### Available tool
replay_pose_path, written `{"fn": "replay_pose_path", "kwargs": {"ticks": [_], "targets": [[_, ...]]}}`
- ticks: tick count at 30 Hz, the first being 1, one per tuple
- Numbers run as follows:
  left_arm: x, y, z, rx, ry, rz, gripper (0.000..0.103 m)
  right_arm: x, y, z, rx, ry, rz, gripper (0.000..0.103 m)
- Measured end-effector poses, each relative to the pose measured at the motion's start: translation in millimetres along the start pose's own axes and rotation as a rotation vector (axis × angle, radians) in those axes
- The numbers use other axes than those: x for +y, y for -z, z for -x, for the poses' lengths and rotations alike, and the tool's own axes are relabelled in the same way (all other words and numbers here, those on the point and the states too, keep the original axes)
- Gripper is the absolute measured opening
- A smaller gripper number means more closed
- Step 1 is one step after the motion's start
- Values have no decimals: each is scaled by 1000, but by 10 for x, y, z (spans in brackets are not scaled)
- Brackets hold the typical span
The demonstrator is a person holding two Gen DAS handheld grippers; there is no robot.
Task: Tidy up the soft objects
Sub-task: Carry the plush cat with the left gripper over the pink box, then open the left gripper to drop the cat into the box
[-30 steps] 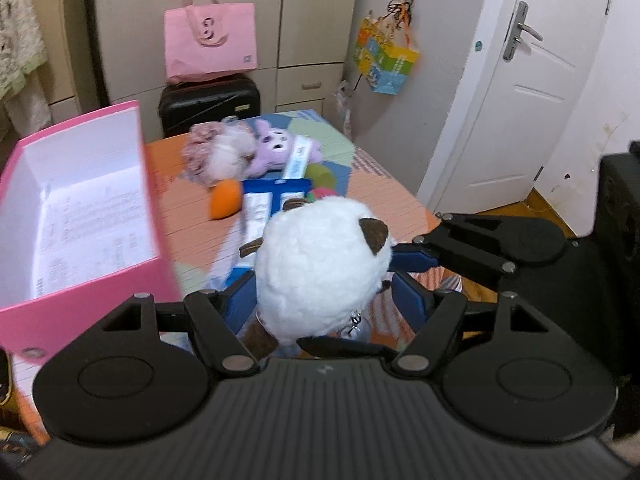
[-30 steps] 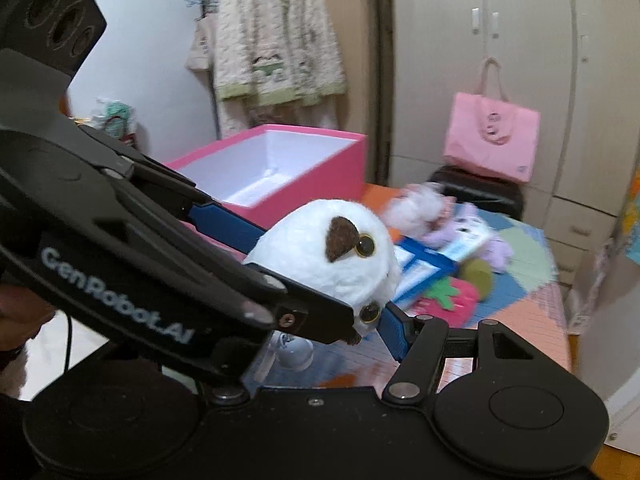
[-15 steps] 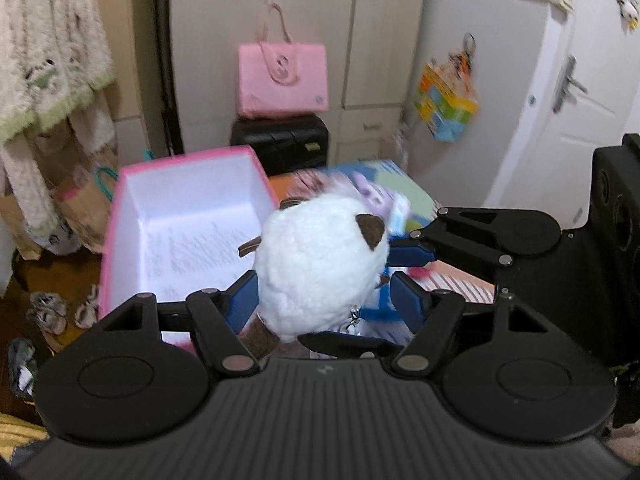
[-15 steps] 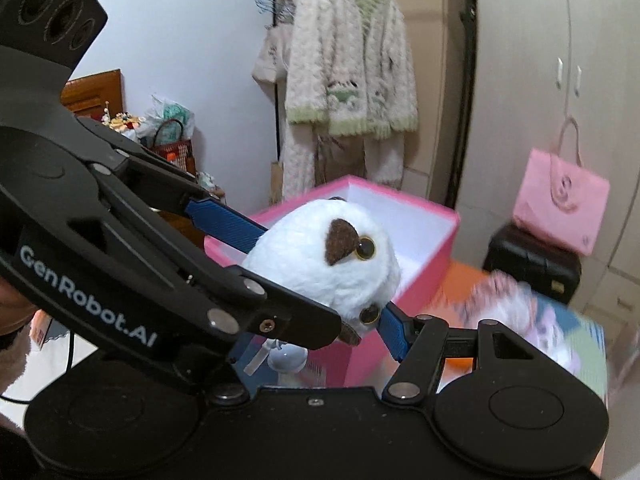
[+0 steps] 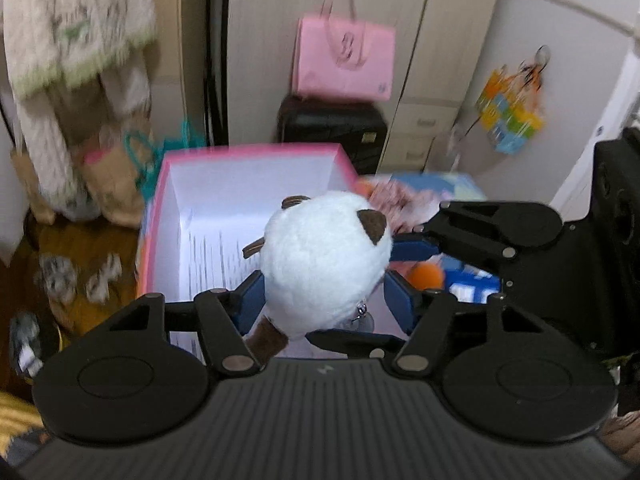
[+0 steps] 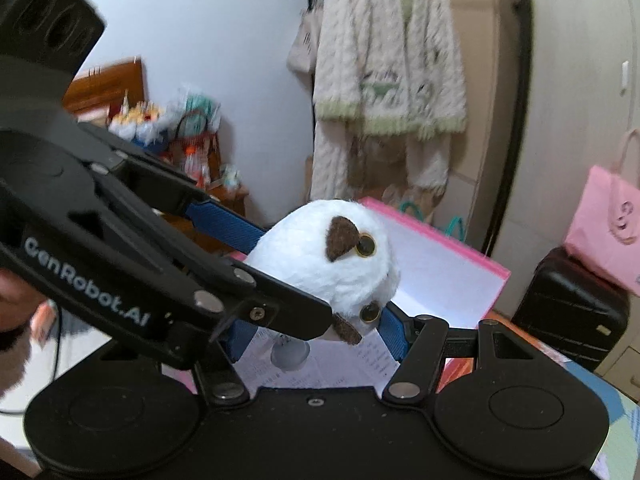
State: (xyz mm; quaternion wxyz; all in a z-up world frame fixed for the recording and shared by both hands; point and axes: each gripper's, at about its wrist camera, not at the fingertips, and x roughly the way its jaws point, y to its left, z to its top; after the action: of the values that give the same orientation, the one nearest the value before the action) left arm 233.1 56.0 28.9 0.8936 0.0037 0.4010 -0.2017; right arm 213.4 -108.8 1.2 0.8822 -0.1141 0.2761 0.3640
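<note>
A round white plush owl [image 5: 324,256] with brown ears hangs in the air, gripped from two sides. My left gripper [image 5: 323,286] has its blue pads on the owl's flanks and its jaws are closing on it. My right gripper [image 6: 316,322] is shut on the same owl [image 6: 332,264] from below and beside; one of its blue fingers [image 5: 412,249] shows at the owl's right. The open pink box [image 5: 248,151] with a white, printed inside lies right under and behind the owl; its far rim [image 6: 460,242] shows past the toy.
Right of the box, several soft toys lie on the table, among them a pinkish plush [image 5: 400,198] and an orange one [image 5: 428,276]. Behind stand a black suitcase [image 5: 332,132] with a pink tote bag [image 5: 344,64], a hanging cream cardigan [image 6: 388,60] and bags on the floor.
Both grippers carried the owl leftward, away from the toys on the table. The pink box, earlier off to the left, now sits directly beneath the owl.
</note>
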Motion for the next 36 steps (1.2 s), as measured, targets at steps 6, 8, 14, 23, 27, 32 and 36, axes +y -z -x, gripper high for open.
{"fn": "replay_pose_path", "kwargs": {"ticks": [6,8,14,23,27,32,36], "targets": [[269,139,-338,134,29,91,59,-41,54,-441,164,-52,56,69],[302,174,-383,162,34,102,57,6,65,-516,208,-66,73,69],[440,203,-527,217,58,164,57,34,48,-662,312,-75,84,70],[383,185,-471,200,30,146,59,15,7,-750,359,-62,95,72],[313,178,-279,140,8,120,61,-23,6,-647,335,-44,76,73],[189,173,52,49,-21,79,65,-34,-25,-381,268,-21,60,73],[35,207,276,7,-26,38,67,-3,-45,-102,213,-3,56,73]]}}
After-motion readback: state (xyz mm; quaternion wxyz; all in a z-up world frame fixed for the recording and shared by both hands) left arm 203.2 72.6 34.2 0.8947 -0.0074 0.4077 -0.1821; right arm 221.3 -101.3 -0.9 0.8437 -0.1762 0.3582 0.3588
